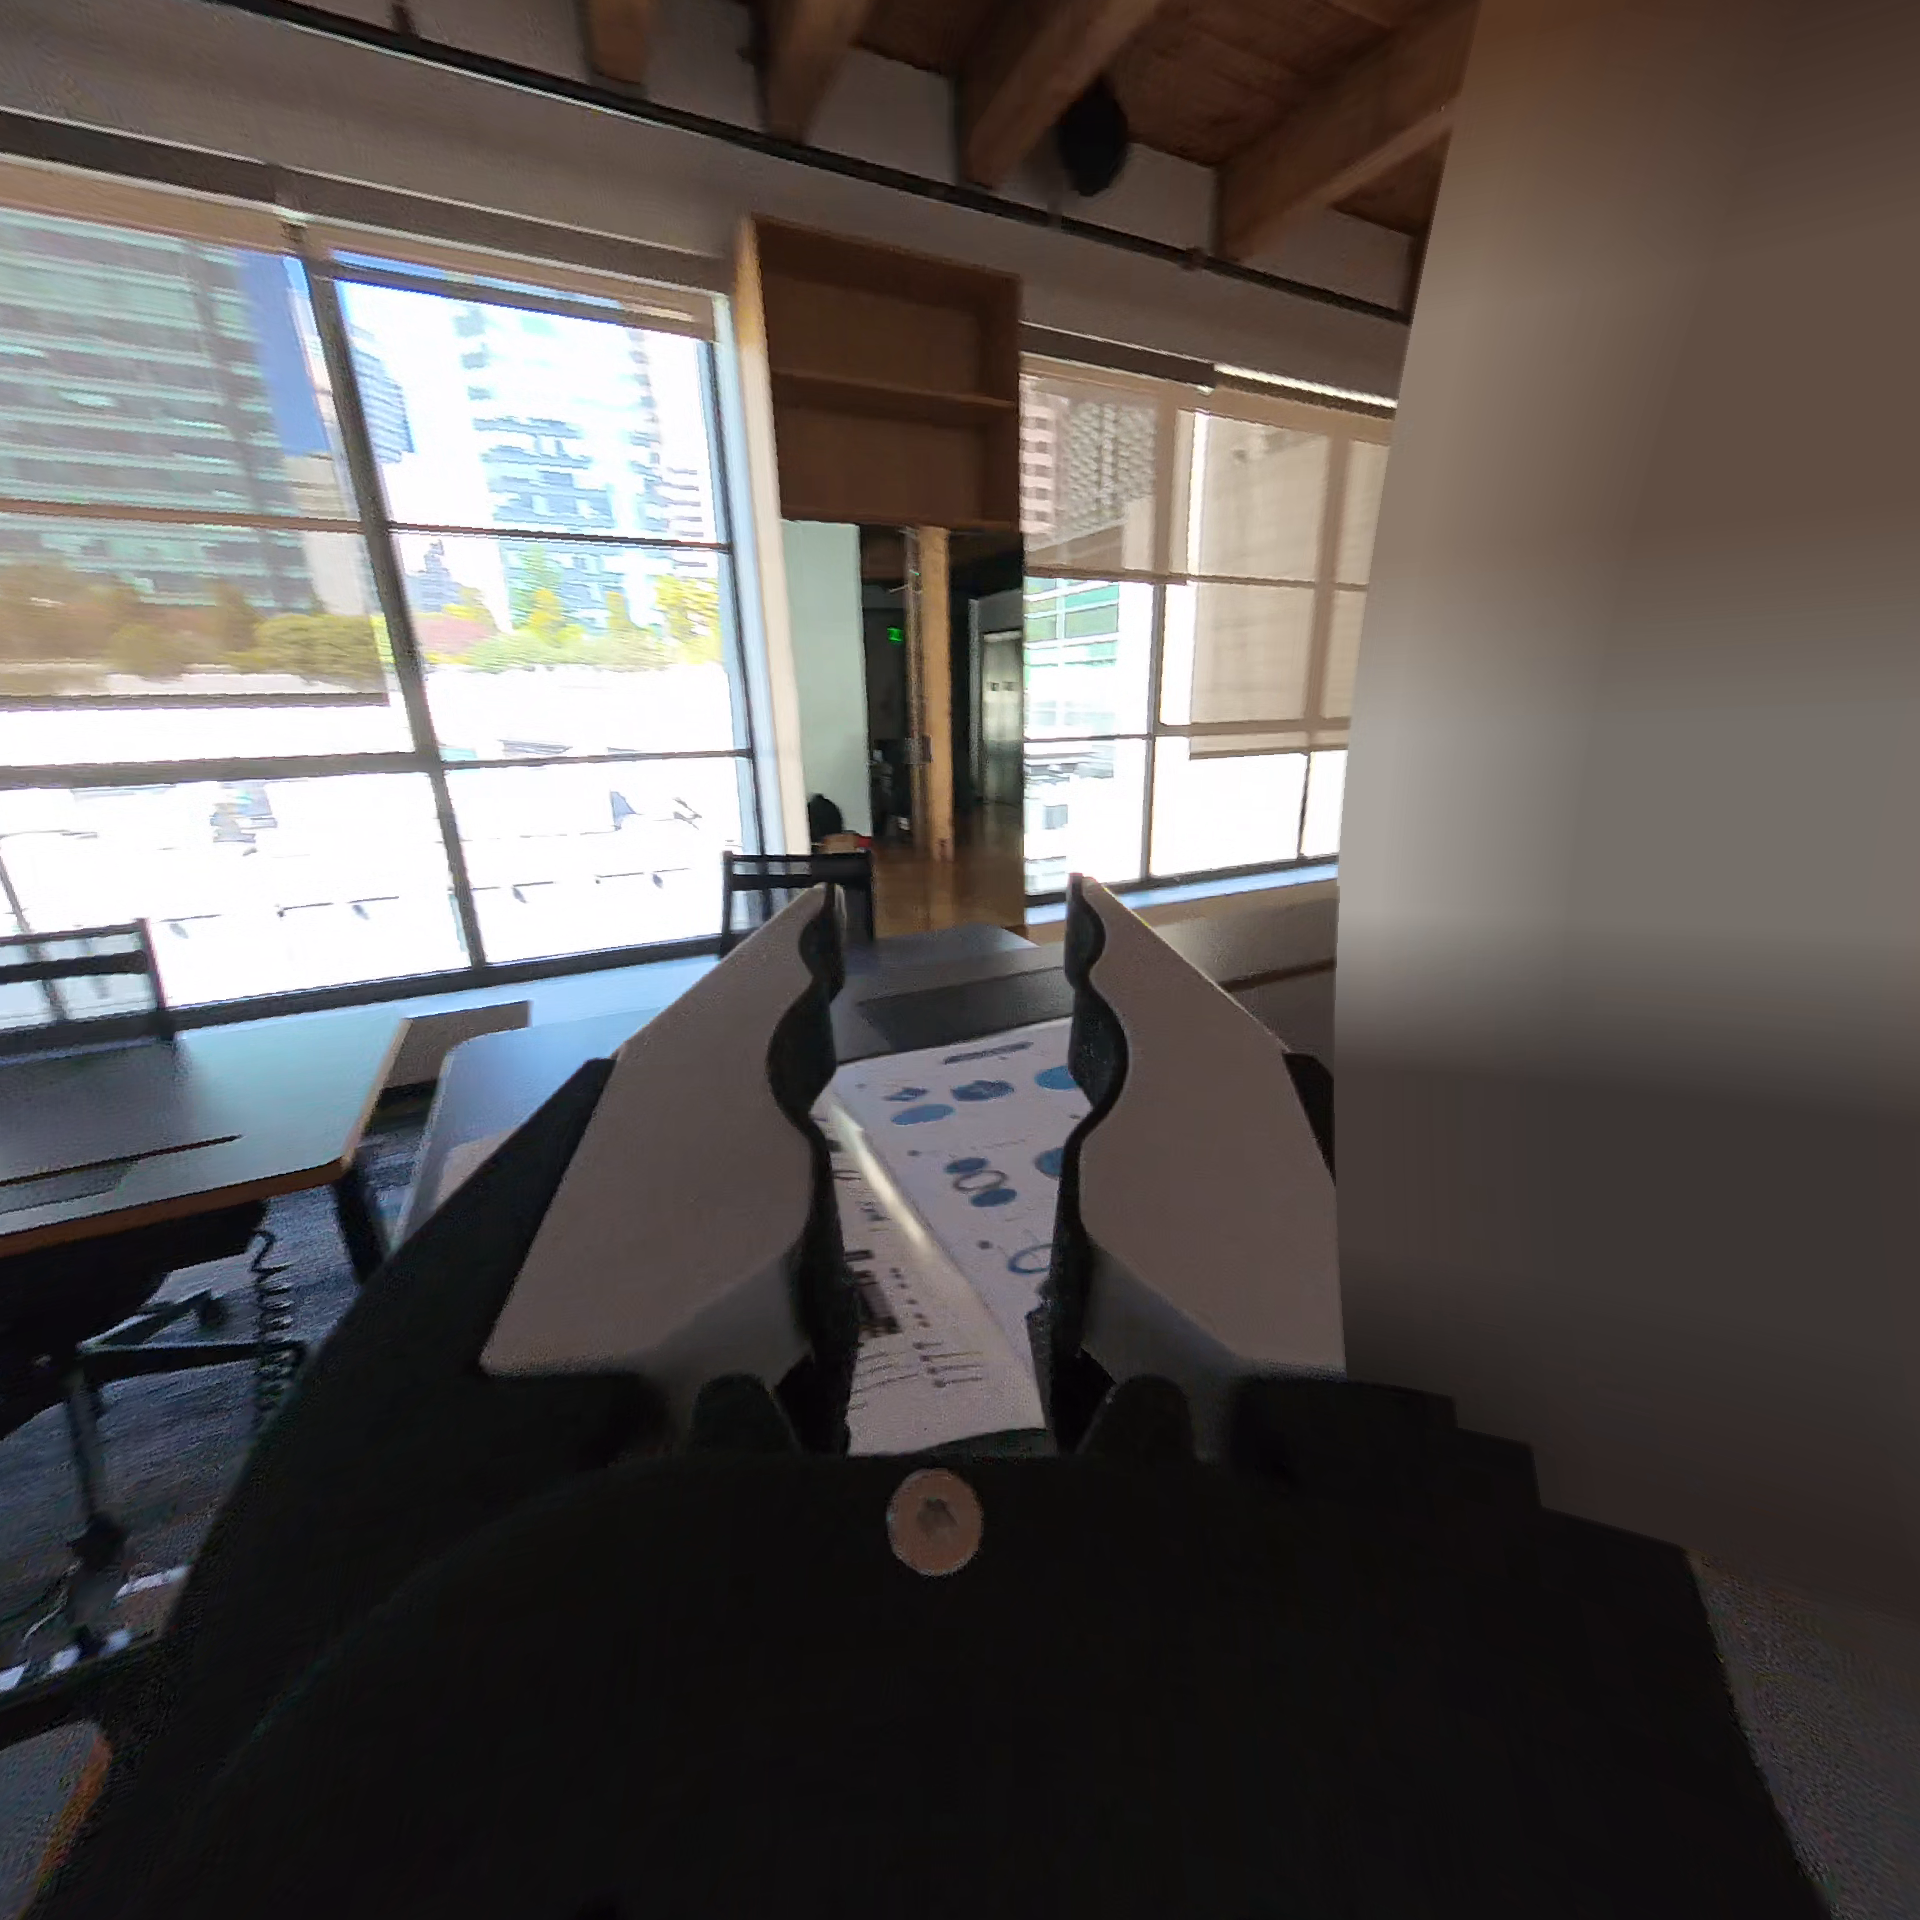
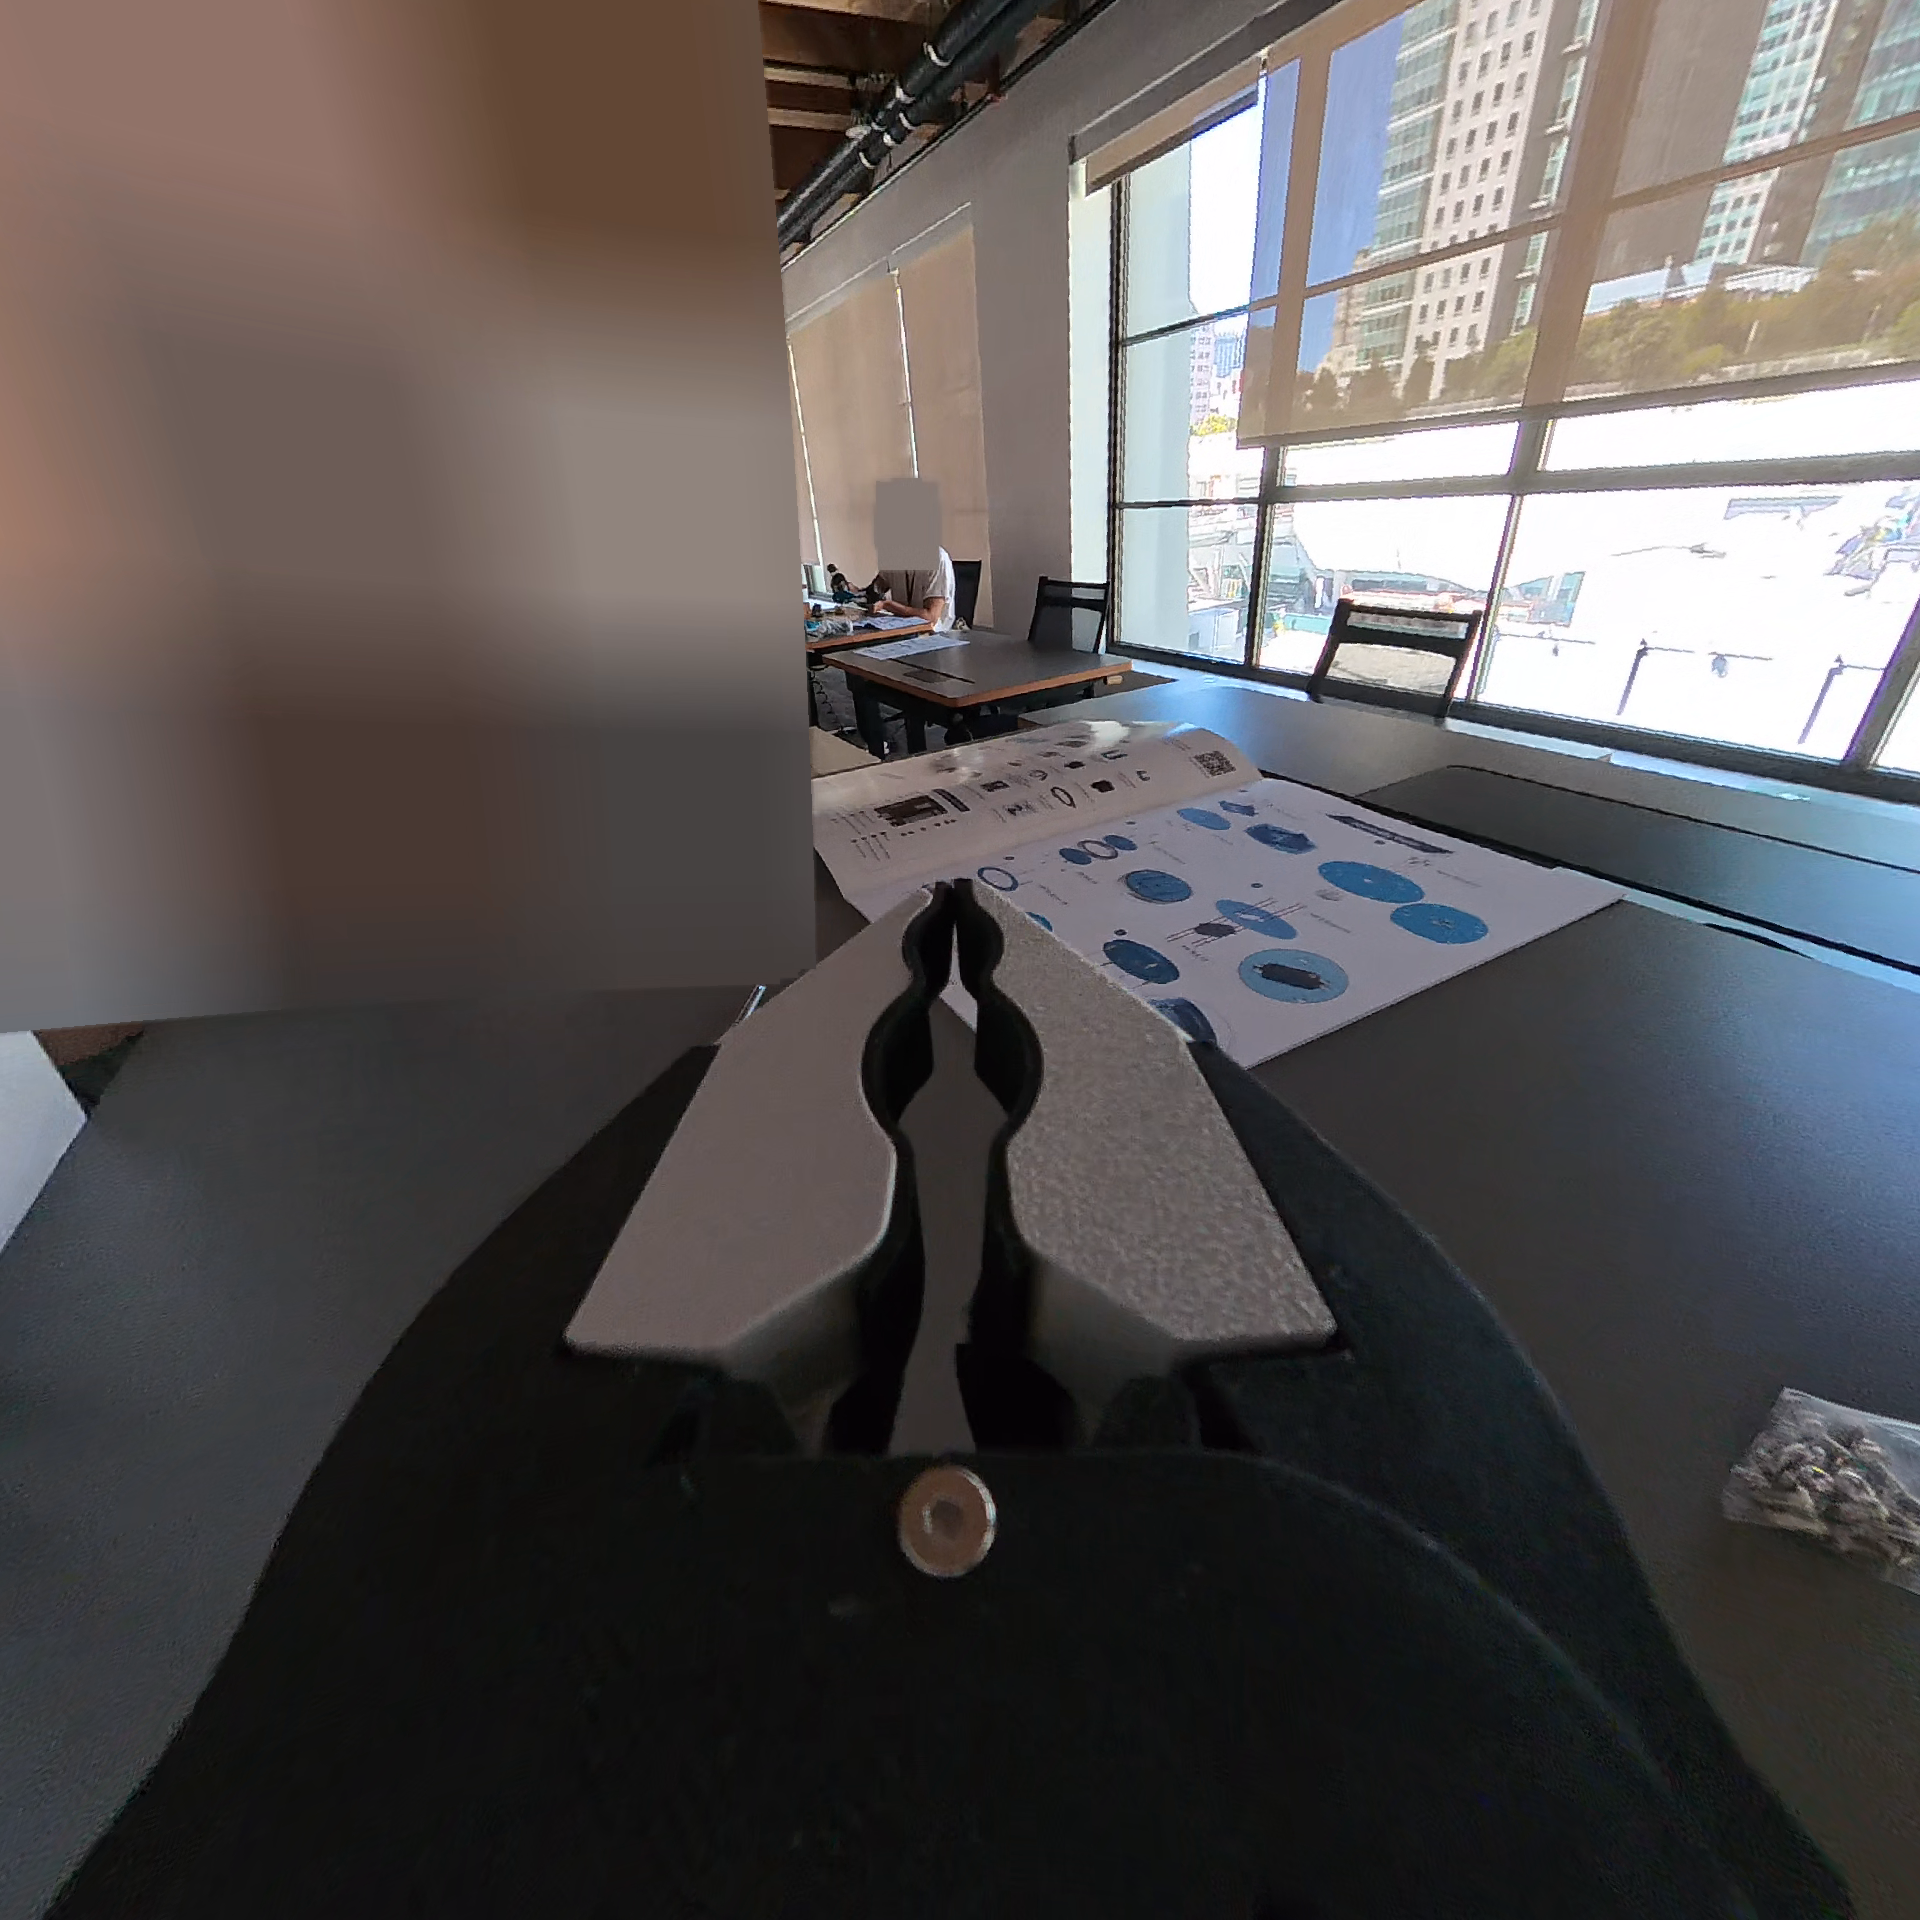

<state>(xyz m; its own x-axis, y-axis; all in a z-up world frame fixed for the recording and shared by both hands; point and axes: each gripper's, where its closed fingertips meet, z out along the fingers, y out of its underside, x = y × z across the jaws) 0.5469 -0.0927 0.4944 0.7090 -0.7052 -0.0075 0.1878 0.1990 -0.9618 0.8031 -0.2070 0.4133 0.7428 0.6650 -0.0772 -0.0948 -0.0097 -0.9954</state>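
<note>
Left wrist view: left tool (image 1: 954,896) is hovering with jaws apart, holding nothing, above an open booklet (image 1: 971,1174) lying on the dark desk (image 1: 499,1081).

Right wrist view: right tool (image 2: 954,889) is sitting closed and empty near the booklet (image 2: 1226,883); a clear bag of small parts (image 2: 1829,1475) is resting on the desk (image 2: 1662,1143).

there are two grippers: the left gripper (image 1: 954,899) and the right gripper (image 2: 954,889), each with two fingers. one open booklet (image 2: 1195,883) with blue drawings lies on one dark table (image 2: 1558,1143), and one clear bag of small parts (image 2: 1834,1481) lies there too. in the right wrist view i count two chairs by the window (image 2: 1392,655) (image 2: 1070,613), two other tables behind (image 2: 987,670) (image 2: 868,629), and one person (image 2: 920,597) sitting far away.
</note>
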